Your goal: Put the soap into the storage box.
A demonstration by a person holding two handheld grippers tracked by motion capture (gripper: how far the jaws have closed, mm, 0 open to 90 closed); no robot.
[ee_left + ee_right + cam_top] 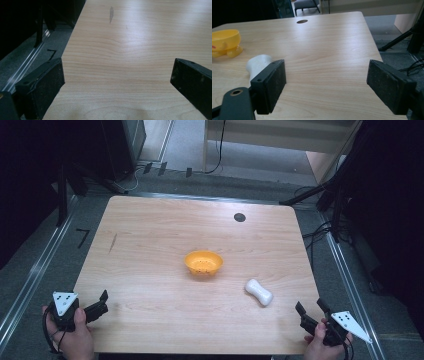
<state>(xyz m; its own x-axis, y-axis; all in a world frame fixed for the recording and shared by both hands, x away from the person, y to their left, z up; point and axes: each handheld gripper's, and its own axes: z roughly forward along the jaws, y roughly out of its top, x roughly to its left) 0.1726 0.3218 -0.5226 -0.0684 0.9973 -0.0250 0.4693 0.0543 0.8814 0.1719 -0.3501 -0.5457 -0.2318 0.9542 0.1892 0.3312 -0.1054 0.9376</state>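
Observation:
A yellow bowl (203, 262) stands upright near the middle of the wooden table (150, 235). A white bone-shaped object (259, 292) lies to its right, nearer the front. My left gripper (101, 303) rests at the table's front left corner, open and empty, far from both. My right gripper (311, 307) is at the front right corner, open, a short way right of the white object. In the right gripper view the white object (258, 63) is partly hidden behind the left jaw and the bowl (224, 40) sits at the far left. The left gripper (117, 77) faces bare wood.
A round dark hole (239, 217) marks the table's far right part. A dark streak (113, 242) stains the wood at the left. Metal rails (35, 270) run along both sides of the table, and black stands and cables (325, 195) crowd the far right.

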